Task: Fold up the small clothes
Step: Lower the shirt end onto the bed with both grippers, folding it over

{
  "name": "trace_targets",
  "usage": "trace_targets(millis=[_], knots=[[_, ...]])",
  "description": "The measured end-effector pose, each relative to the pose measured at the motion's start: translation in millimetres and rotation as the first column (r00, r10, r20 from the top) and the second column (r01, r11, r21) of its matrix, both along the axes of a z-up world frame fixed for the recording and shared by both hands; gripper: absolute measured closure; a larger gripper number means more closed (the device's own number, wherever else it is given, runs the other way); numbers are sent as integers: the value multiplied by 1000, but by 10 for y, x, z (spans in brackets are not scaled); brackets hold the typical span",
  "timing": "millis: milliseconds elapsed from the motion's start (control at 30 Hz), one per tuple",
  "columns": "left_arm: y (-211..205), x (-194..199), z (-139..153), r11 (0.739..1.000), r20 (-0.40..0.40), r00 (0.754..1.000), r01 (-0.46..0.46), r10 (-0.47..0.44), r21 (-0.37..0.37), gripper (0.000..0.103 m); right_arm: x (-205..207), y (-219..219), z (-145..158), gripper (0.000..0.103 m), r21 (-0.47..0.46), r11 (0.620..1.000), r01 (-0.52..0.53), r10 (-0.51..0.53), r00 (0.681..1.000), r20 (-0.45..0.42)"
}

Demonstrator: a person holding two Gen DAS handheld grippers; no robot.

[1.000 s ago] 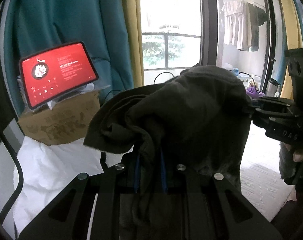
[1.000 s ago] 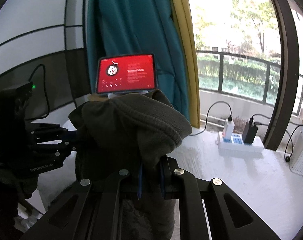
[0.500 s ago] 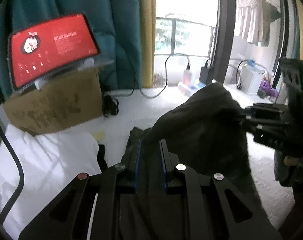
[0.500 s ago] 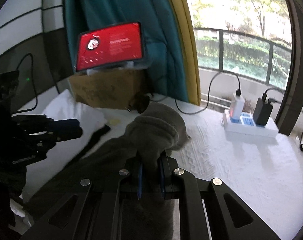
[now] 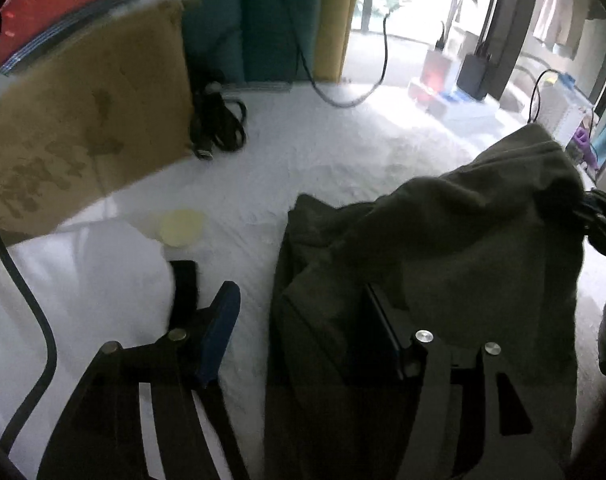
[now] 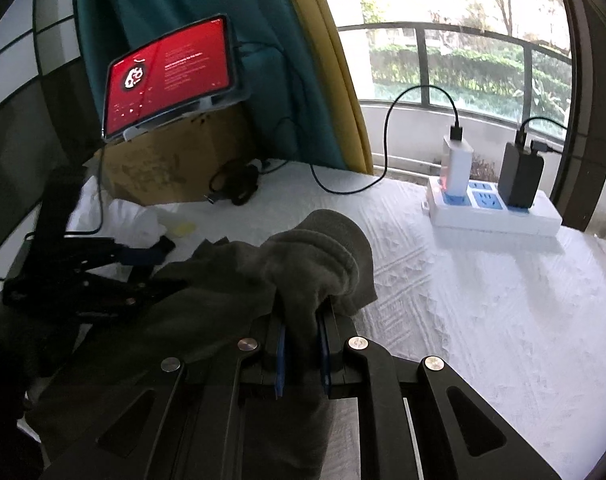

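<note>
You see a matt, fleecy cloth garment (image 6: 315,252), a textured white woven bedspread (image 6: 463,320), a rough cardboard box (image 5: 83,128) and a glossy tablet screen (image 6: 167,72).

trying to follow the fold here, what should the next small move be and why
Probably open the right gripper and let go. It is shut on a bunched edge of the dark garment, which already lies mostly on the white bedspread, and the left gripper is opening, its pads off the cloth.

Bright daylight pours through a big window (image 6: 463,60) with a balcony railing (image 6: 443,32) outside; teal curtain (image 6: 191,40) and yellow curtain (image 6: 323,60) hang beside it.
</note>
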State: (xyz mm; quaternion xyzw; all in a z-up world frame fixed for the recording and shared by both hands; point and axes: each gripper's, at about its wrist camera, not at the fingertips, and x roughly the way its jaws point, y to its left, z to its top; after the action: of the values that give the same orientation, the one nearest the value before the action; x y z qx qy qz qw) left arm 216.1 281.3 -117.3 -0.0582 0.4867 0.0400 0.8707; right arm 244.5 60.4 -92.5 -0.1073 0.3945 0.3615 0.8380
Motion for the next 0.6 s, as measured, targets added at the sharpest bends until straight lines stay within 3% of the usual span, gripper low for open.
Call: trace_targets(millis=[67,100,133,200,300,467,600], knots=[[-40,35,-34,999,19,999,37,-37,23,41,28,2,-27,90,-2,1000,1,-1,1000,-7],[-71,31,-35,998,26,998,57,-58,34,52,42,1,-39,90,-3,1000,1,-1,1000,-10],[-86,29,-33,996,35,996,84,-85,19,74,51,-1,-47,90,-3,1000,2,-2,1000,-12],[-138,8,-10,993,42,993,112,-113,28,91,65,2,-53,90,-1,1000,2,-2,1000,-16],[-193,-86,103,993,82,990,109,-113,50,94,55,21,-33,90,-1,1000,-3,3,1000,-13],[-160,-382,549,993,206,976,40,-63,115,94,26,77,47,90,5,1000,-20,20,1000,8],[-73,-429,594,992,214,976,16,-43,125,94,46,175,51,90,2,999,-35,35,999,17]])
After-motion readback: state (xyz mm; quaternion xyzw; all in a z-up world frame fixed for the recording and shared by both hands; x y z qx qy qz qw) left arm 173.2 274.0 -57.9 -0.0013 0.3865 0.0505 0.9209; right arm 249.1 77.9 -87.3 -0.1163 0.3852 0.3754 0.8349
